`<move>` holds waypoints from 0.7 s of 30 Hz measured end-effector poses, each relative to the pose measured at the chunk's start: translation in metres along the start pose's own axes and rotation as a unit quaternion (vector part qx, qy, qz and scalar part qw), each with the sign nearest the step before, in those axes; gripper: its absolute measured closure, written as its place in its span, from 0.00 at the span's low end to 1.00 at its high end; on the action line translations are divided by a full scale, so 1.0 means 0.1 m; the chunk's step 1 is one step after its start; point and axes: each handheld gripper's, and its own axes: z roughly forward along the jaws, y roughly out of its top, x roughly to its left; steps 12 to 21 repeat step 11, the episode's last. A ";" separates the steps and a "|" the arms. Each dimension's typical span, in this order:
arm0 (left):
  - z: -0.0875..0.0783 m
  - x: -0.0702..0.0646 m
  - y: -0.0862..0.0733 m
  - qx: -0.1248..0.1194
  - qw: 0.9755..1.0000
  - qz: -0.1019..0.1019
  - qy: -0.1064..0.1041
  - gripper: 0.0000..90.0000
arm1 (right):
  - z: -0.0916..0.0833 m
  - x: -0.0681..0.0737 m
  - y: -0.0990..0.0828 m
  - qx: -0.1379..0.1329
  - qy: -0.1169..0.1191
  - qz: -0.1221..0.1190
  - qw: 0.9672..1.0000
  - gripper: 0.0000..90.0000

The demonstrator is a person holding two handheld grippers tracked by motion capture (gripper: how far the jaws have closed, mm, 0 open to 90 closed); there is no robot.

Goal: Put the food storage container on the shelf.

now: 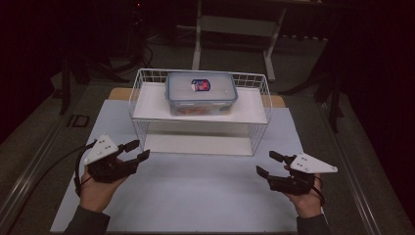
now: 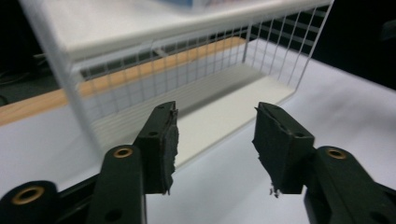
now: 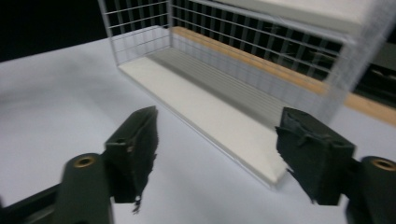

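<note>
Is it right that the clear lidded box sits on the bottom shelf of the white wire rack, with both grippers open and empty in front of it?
Not quite: the high view shows the lidded box on the top shelf of the wire rack, not the bottom one. Otherwise right: the left gripper and right gripper are open and empty in front.

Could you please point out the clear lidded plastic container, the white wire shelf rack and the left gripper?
clear lidded plastic container (image 1: 201, 92), high view, lid.
white wire shelf rack (image 1: 200, 113), high view, upper shelf's front edge.
left gripper (image 1: 136, 150), high view, between fingertips.

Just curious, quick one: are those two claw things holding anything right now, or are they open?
Left gripper: open, holding nothing.
Right gripper: open, holding nothing.
</note>
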 end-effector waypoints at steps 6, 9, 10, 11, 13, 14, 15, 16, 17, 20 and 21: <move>-0.07 0.09 -0.31 -0.014 1.000 -0.022 0.010 0.50 | -0.12 -0.07 -0.16 -0.006 0.009 0.045 0.999 0.30; -0.08 0.12 -0.42 -0.026 0.999 -0.037 0.014 0.49 | -0.13 -0.05 -0.20 0.004 0.005 0.040 0.999 0.25; -0.08 0.13 -0.45 -0.029 0.999 -0.040 0.014 0.48 | -0.13 -0.04 -0.21 0.008 0.002 0.038 0.999 0.23; -0.07 0.14 -0.48 -0.029 0.999 -0.038 0.018 0.47 | -0.12 -0.04 -0.21 0.010 -0.002 0.032 0.999 0.23; -0.07 0.14 -0.48 -0.029 0.999 -0.038 0.018 0.47 | -0.12 -0.04 -0.21 0.010 -0.002 0.032 0.999 0.23; -0.07 0.14 -0.48 -0.029 0.999 -0.038 0.018 0.47 | -0.12 -0.04 -0.21 0.010 -0.002 0.032 0.999 0.23; -0.07 0.14 -0.48 -0.029 0.999 -0.038 0.018 0.47 | -0.12 -0.04 -0.21 0.010 -0.002 0.032 0.999 0.23; -0.07 0.14 -0.48 -0.029 0.999 -0.038 0.018 0.47 | -0.12 -0.04 -0.21 0.010 -0.002 0.032 0.999 0.23; -0.07 0.14 -0.48 -0.029 0.999 -0.038 0.018 0.47 | -0.12 -0.04 -0.21 0.010 -0.002 0.032 0.999 0.23; -0.07 0.14 -0.48 -0.029 0.999 -0.038 0.018 0.47 | -0.12 -0.04 -0.21 0.010 -0.002 0.032 0.999 0.23; -0.07 0.14 -0.48 -0.029 0.999 -0.038 0.018 0.47 | -0.12 -0.04 -0.21 0.010 -0.002 0.032 0.999 0.23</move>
